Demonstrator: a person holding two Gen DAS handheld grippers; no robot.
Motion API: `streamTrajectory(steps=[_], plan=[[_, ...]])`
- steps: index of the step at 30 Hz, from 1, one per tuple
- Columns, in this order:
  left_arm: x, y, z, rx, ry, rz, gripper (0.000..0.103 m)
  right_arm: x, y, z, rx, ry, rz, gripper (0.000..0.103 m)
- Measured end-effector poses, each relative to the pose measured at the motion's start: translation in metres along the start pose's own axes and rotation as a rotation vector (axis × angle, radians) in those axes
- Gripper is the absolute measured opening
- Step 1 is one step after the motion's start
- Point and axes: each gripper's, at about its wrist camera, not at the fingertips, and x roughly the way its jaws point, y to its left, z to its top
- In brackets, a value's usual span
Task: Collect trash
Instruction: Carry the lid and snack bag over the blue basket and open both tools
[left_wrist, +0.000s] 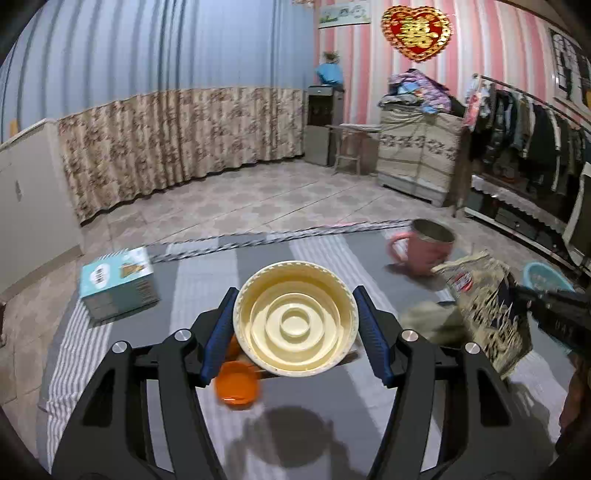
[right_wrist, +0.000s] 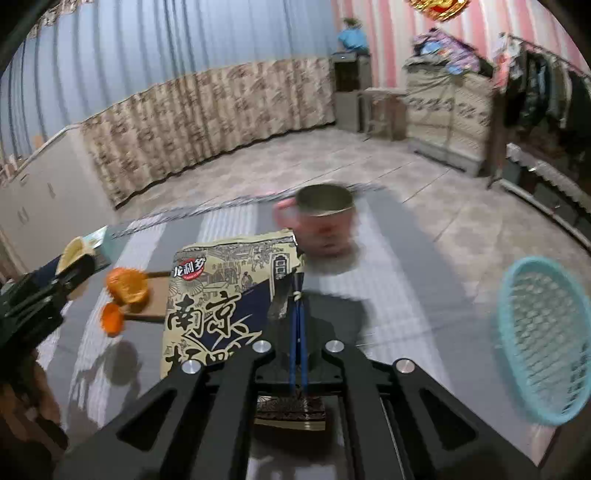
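L gripper (left_wrist: 295, 325) jaws clamped on cream lid (left_wrist: 295, 317), R gripper (right_wrist: 299, 295) pinching snack bag (right_wrist: 221, 291) edge. Thin grip; bag could slip before basket (right_wrist: 543, 343).

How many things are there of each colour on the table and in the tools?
Orange: 2, peel pieces
Cream: 1, lid
Pink: 1, mug
Teal: 2, box, basket
Tan printed: 1, snack bag
Total: 7
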Motion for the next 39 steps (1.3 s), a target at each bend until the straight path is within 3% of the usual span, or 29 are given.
streamTrajectory(steps=[7, 12, 16, 20, 28, 39], plan=[[0.008, -0.078, 0.008, -0.004, -0.004, -0.084, 0.061, -0.042, -0.116, -0.001, 0.089, -0.075, -0.133, 0.002], [0.019, -0.155, 0.013, 0.035, -0.002, -0.158, 0.061, -0.061, -0.195, -0.006, 0.171, -0.110, -0.203, 0.002], [0.023, -0.204, 0.013, 0.088, -0.022, -0.190, 0.061, -0.062, -0.251, -0.012, 0.262, -0.117, -0.186, 0.002], [0.029, -0.236, 0.014, 0.081, -0.002, -0.253, 0.061, -0.060, -0.278, -0.015, 0.261, -0.124, -0.239, 0.002], [0.035, -0.291, 0.008, 0.153, 0.018, -0.283, 0.061, -0.055, -0.310, -0.038, 0.276, -0.132, -0.365, 0.002], [0.054, -0.384, -0.004, 0.241, 0.041, -0.383, 0.061, -0.064, -0.354, -0.053, 0.332, -0.140, -0.426, 0.002]])
